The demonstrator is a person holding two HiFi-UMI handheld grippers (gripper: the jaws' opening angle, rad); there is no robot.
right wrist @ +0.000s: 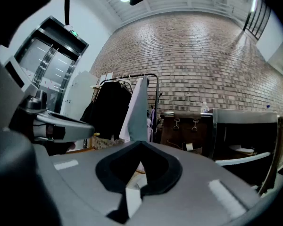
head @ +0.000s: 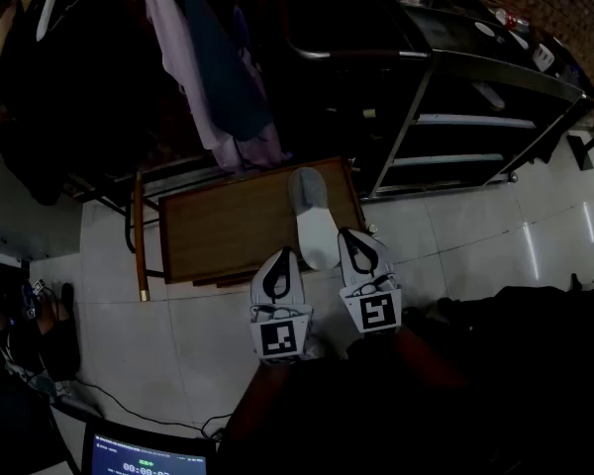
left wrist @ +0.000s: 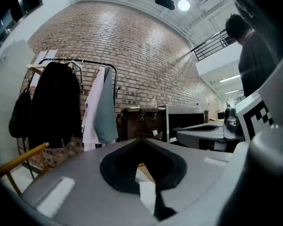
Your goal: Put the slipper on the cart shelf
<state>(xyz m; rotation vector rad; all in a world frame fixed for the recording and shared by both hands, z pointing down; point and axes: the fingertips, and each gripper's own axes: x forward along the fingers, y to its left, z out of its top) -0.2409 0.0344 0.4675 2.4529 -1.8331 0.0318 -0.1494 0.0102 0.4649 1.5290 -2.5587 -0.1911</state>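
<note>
On table (head: 208, 228): slipper (head: 312, 221) between left gripper (head: 283, 258), right gripper (head: 354, 238); jaws together.

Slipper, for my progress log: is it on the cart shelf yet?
No: the slipper lies on the wooden table, apart from the cart shelves.

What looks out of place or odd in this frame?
Only the pale grey slipper: it lies alone on the low brown wooden table, an odd place for footwear. Nothing looks spilled or broken.
</note>
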